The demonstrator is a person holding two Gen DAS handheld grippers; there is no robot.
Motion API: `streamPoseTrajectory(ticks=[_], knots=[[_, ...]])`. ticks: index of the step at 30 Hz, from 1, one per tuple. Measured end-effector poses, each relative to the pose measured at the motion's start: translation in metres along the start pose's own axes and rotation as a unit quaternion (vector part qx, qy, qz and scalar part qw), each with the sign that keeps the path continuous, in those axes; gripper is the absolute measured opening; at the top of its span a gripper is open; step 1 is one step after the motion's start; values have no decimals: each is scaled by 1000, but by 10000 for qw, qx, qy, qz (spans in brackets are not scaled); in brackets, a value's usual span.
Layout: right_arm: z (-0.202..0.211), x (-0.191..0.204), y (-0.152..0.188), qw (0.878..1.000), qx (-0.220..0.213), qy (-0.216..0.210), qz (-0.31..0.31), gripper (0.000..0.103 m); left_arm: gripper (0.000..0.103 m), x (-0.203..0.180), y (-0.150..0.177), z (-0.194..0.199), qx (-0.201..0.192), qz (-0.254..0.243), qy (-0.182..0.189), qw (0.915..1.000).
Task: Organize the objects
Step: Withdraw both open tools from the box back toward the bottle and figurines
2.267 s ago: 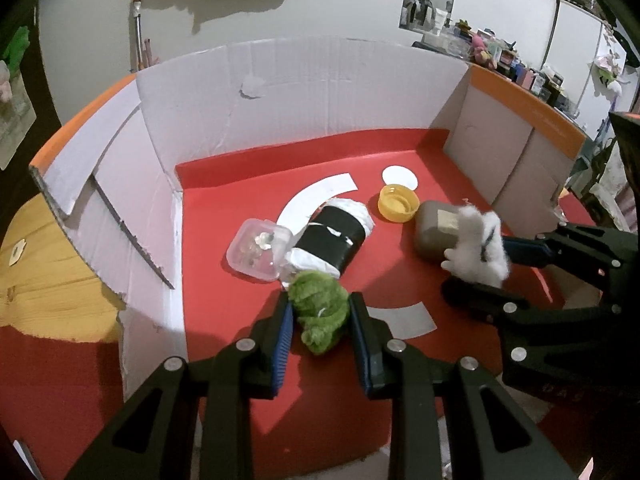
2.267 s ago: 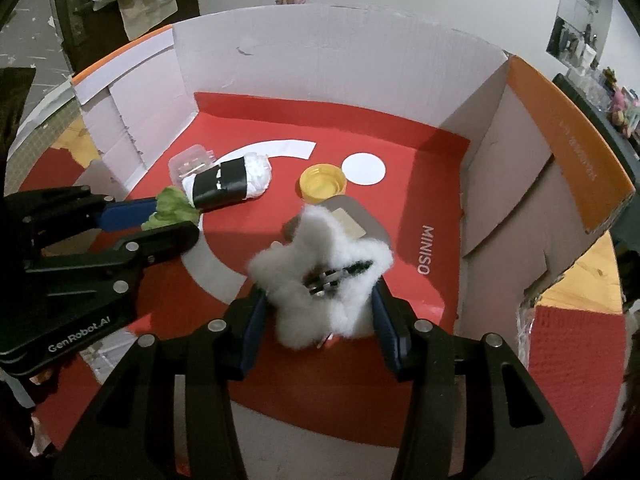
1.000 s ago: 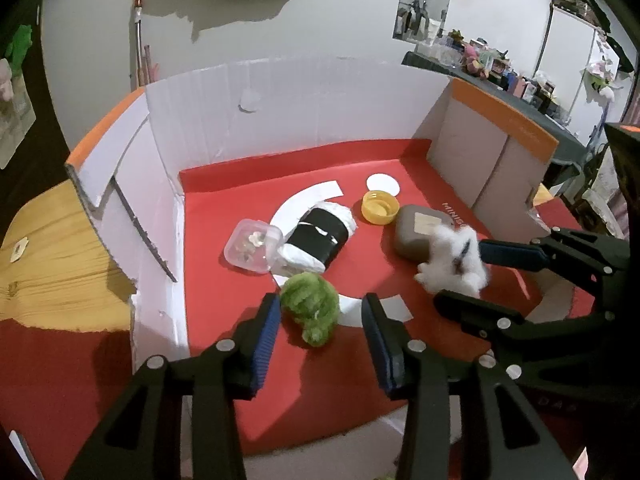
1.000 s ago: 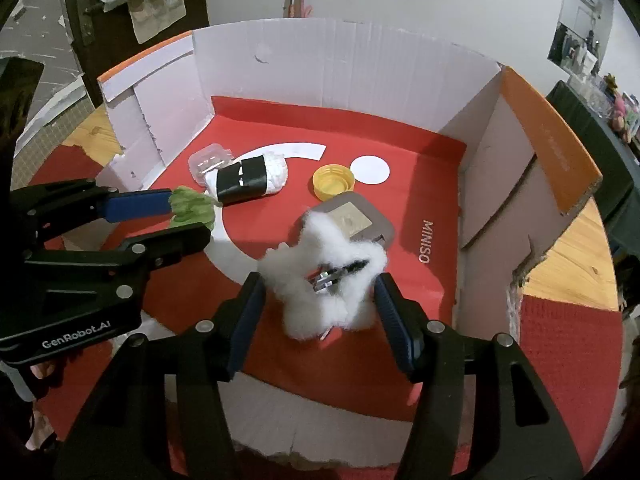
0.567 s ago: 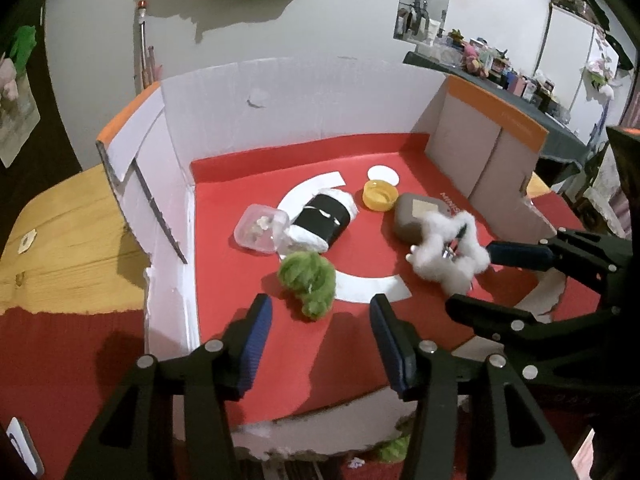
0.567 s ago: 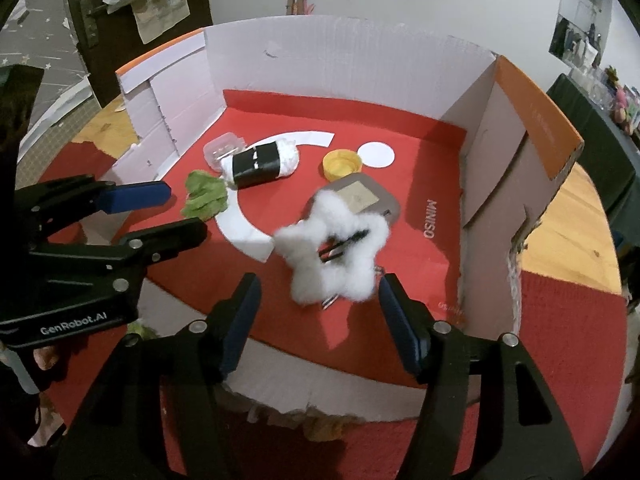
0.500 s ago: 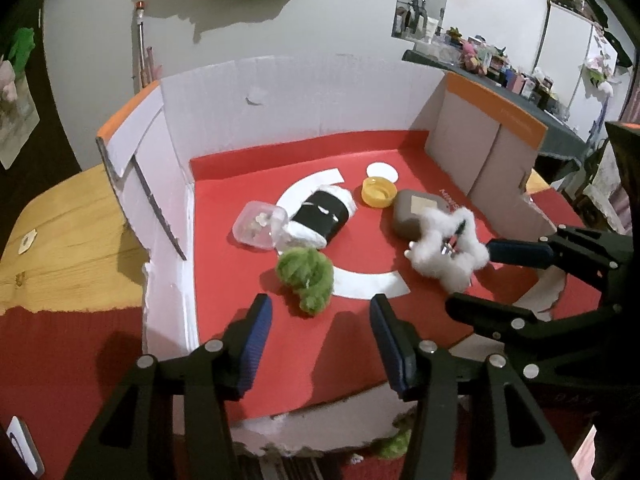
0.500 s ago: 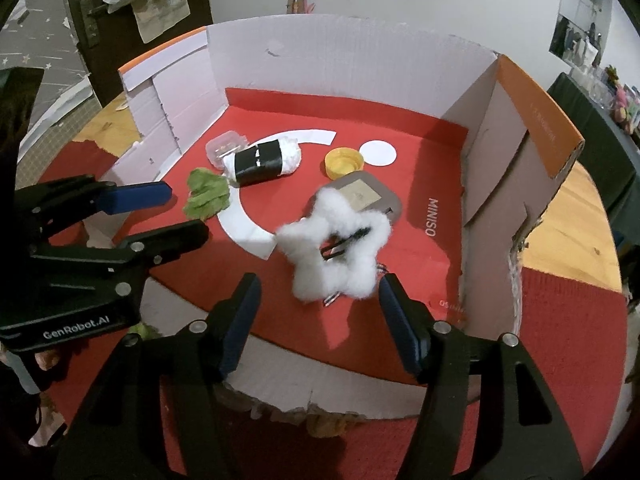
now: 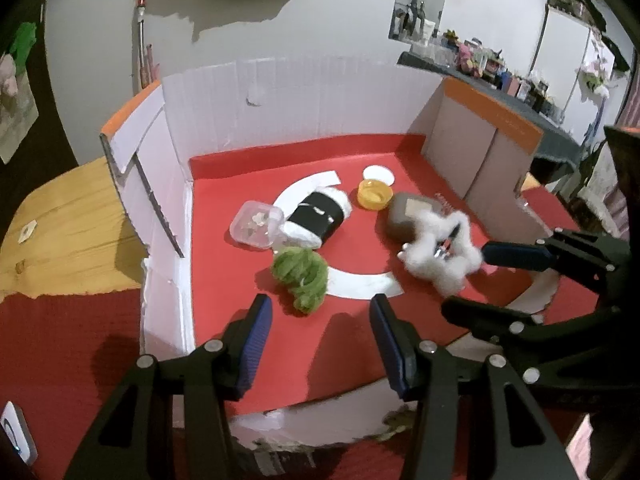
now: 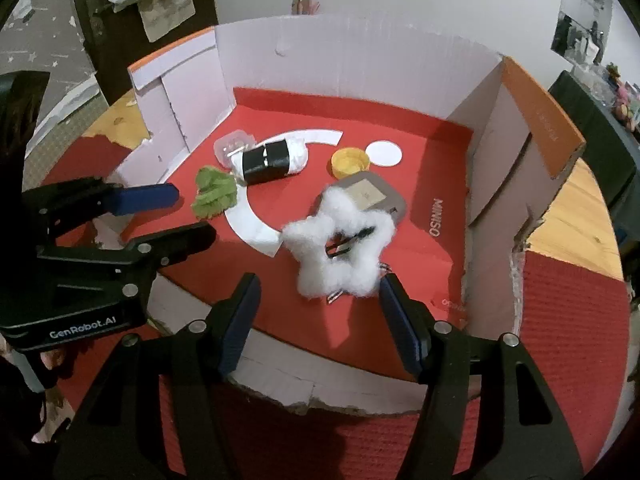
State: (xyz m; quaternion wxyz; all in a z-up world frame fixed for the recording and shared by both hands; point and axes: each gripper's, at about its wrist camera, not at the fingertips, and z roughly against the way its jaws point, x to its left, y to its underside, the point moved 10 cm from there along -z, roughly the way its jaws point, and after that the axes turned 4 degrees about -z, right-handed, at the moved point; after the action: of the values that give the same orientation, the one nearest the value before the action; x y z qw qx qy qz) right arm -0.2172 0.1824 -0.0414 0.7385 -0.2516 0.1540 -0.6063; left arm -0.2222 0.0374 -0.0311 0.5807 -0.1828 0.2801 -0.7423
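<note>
box, white cardboard walls, red floor: clear tub, black-banded white roll, yellow cap, grey pad. green tuft lies just ahead of my left gripper, jaws spread, empty. white fluffy star lies ahead of my right gripper, jaws opening, nothing between. floor reads "miniso"; left gripper reads "genrobot.ai".
</note>
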Motion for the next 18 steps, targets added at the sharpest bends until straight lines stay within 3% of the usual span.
streamPoseTrajectory(ticks=[4, 12, 18], knots=[[6, 2, -3, 9999, -96, 7, 54, 71, 62, -2, -4, 8, -126, -80, -70, 9999], [19, 5, 1, 9997, -253, -34, 1, 72, 62, -5, -3, 23, -271, -58, -92, 9996], [36, 9, 4, 9990, -438, -18, 8, 76, 76, -9, -1, 40, -485, -88, -211, 9986]])
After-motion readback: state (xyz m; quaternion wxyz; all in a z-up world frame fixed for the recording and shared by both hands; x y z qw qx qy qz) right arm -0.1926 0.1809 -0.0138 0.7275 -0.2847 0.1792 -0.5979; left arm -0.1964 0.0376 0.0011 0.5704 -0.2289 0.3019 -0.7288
